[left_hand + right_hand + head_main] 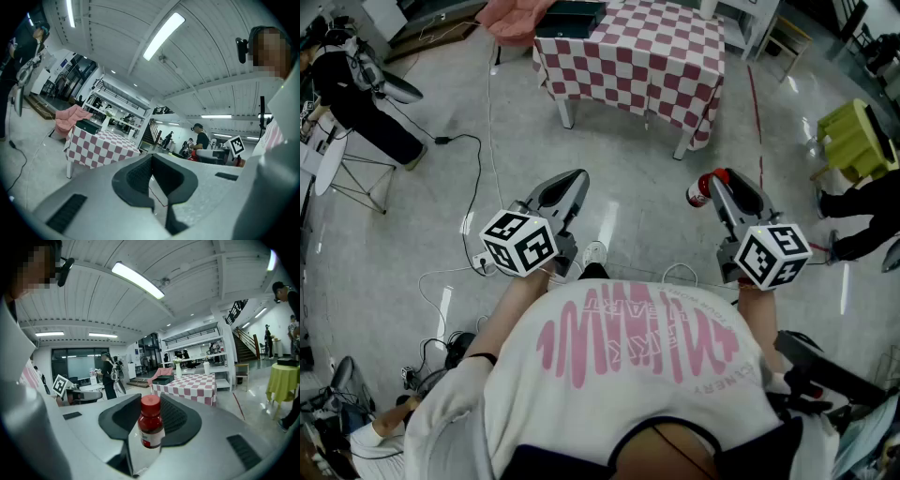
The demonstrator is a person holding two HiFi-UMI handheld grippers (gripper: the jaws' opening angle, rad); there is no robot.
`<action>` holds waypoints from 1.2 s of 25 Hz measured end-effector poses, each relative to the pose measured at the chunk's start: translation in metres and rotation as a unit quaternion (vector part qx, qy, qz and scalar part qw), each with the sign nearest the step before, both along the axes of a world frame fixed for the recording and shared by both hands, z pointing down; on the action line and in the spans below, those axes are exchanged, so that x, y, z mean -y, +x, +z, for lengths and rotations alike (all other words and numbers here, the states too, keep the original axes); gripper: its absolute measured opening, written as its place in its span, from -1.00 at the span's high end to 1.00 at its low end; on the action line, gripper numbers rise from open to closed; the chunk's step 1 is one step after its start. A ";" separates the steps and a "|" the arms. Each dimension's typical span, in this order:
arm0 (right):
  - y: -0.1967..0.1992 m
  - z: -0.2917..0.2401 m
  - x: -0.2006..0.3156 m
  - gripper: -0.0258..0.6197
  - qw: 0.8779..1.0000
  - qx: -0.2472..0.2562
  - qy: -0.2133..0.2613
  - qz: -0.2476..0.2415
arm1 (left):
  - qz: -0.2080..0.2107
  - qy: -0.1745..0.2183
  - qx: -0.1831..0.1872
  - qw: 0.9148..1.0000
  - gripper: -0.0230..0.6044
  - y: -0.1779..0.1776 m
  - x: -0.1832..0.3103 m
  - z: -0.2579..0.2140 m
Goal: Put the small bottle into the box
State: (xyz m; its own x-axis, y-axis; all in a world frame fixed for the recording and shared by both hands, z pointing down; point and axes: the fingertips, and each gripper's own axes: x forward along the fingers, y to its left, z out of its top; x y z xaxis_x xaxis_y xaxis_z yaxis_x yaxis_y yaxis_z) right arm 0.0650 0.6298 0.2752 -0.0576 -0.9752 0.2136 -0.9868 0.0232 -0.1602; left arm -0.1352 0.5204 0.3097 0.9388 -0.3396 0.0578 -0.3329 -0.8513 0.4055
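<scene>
Our right gripper (712, 184) clamps the small bottle (151, 423) between wide-set jaws; our left gripper (569, 183) sits closed and empty.

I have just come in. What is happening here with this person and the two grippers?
A person stands on the floor with a gripper in each hand. The right gripper is closed on a small red-capped bottle and holds it in the air. The left gripper is shut, with nothing between its jaws. A dark box lies on the checkered table ahead; the bottle is not yet in it.
</scene>
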 end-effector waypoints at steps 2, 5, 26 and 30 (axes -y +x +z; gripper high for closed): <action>0.001 0.001 0.002 0.52 1.000 0.000 -0.001 0.001 | 0.001 -0.001 0.001 1.000 0.90 0.001 0.003 0.001; 0.001 0.005 0.008 0.52 1.000 0.003 -0.005 0.002 | 0.002 -0.003 0.004 1.000 0.90 0.002 0.010 0.003; 0.015 0.026 0.166 0.52 0.998 0.016 -0.052 0.007 | 0.027 -0.041 0.034 0.998 0.90 0.035 0.172 0.037; 0.019 0.021 0.214 0.52 0.999 0.014 -0.049 0.018 | 0.043 -0.025 0.022 0.999 0.90 0.044 0.220 0.018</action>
